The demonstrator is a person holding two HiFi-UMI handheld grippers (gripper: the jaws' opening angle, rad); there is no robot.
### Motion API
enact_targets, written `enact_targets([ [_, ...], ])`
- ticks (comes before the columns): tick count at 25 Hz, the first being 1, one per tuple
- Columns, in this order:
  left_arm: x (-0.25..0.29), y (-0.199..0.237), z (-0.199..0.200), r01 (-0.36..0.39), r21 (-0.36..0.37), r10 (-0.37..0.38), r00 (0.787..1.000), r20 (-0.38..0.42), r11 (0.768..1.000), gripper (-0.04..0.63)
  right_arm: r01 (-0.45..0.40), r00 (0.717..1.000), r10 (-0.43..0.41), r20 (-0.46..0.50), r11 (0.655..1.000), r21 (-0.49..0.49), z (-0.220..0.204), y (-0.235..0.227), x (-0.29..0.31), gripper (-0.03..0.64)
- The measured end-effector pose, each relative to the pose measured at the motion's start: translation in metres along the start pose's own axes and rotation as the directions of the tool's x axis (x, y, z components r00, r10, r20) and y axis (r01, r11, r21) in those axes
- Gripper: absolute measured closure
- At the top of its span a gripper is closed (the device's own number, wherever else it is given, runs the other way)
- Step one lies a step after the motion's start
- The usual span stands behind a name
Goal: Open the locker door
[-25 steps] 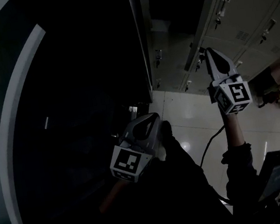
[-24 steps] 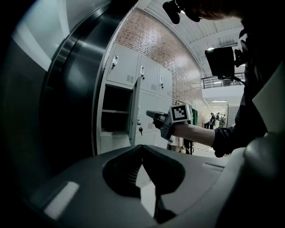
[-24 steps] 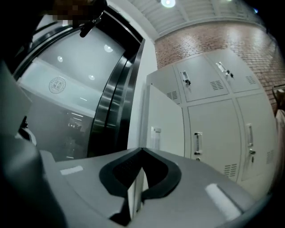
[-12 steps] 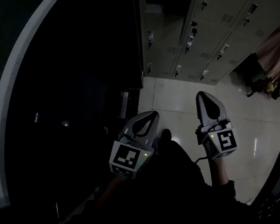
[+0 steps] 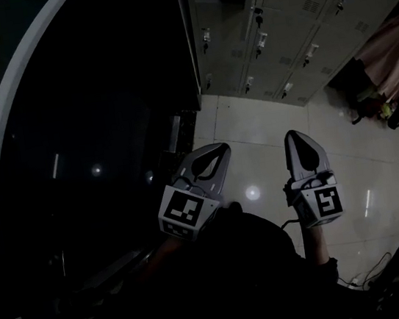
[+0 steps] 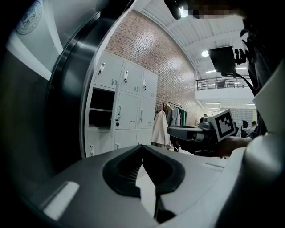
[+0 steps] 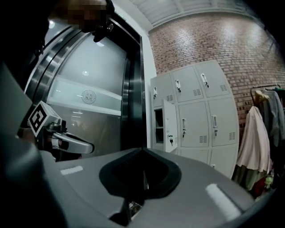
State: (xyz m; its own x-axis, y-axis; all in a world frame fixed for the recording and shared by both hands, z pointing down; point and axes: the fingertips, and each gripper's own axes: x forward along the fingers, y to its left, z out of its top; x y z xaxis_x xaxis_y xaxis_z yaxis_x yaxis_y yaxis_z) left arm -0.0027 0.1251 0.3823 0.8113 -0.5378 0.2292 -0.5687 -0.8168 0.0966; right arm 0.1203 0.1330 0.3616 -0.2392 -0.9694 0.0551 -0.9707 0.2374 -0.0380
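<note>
Wall of red brick backs the work area and is the largest fixed surface. Against it stands the bank of pale grey metal lockers, well apart from both of my tools. One locker door, in the column nearest the dark frame, stands swung outward and exposes its dark open compartment. The neighbouring doors sit flush. I judge the task's objective as met for that door, since the compartment interior shows.

The left tongs are clenched tip to tip with nothing between them. The right tongs are likewise clenched and empty. Both hang low over the pale glossy tiled floor, side by side, pointing toward the lockers. I read this as a rest posture, held clear of the door's swing.

A small key hangs in the open door's lock, which is probably what allowed the latch to release.
</note>
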Motion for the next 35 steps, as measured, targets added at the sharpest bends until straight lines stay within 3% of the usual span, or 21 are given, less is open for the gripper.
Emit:
enact_targets([
  [11, -0.008, -0.072, -0.014, 0.013, 0.007, -0.013, 1.000, 0.023, 1.000, 0.584, -0.020, 0.999, 0.020, 0.041, 1.000, -0.016, -0.002, -0.001, -0.058, 0.617],
  [16, -0.011, -0.084, -0.014, 0.010, 0.018, -0.011, 0.999, 0.030, 1.000, 0.584, 0.000, 0.999, 0.003, 0.050, 0.998, -0.058, 0.001, -0.003, -0.070, 0.617],
  [35, -0.019, -0.102, -0.013, -0.012, 0.033, 0.011, 0.999, 0.036, 0.999, 0.584, -0.019, 0.997, 0.022, 0.069, 0.999, -0.044, 0.005, -0.004, -0.093, 0.617],
])
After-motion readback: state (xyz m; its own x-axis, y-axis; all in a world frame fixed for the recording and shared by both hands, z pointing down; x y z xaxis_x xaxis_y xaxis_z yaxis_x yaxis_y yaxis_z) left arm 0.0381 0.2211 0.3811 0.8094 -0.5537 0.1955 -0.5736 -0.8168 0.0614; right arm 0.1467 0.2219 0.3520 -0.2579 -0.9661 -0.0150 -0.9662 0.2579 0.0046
